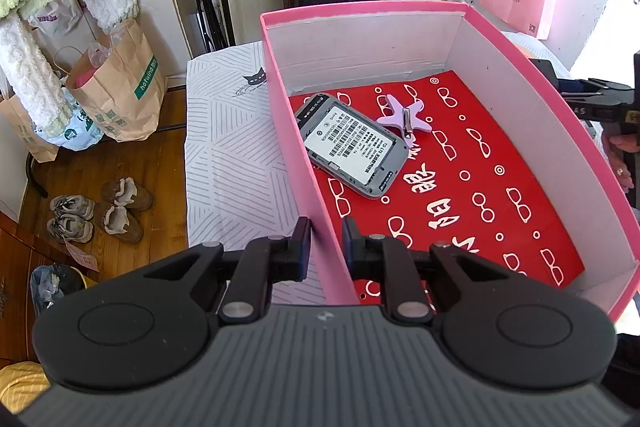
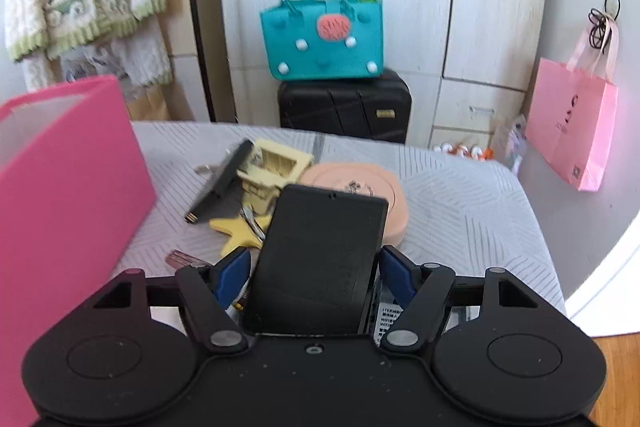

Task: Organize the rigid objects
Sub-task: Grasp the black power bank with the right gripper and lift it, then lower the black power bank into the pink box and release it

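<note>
1. The table (image 2: 460, 187) has a grey-white cloth with a line pattern, and it carries everything for the task.
2. The pink box (image 1: 400, 9) stands open on the table. Its inside walls are white and a red sheet with white glasses drawings covers its bottom. In the right wrist view the same box (image 2: 68, 187) is at the left edge, beside the right gripper.
3. The left gripper (image 1: 326, 247) is at the near left wall of the box. One finger is outside the wall and the other is inside, so the wall stands between them. The jaws are almost together, but whether the pads press on the wall I cannot tell.
4. The right gripper (image 2: 316, 267) holds a black flat device (image 2: 320, 259). Its blue pads touch the two long sides of the device, which stands tilted upward between the fingers, above the table and to the right of the box.
5. A round pink case (image 2: 360, 195) lies on the table just behind the black device.
6. A grey router (image 1: 348, 143) lies with its label up inside the box, near the left wall, well ahead of the left gripper.
7. A pale yellow holder (image 2: 276, 163) and a black bar (image 2: 224, 183) are next to each other, left of the round case.
8. A lilac star clip (image 1: 404, 117) lies in the box and touches the far corner of the router.
9. A yellow star clip (image 2: 236, 231) lies on the table just left of the held device.
</note>
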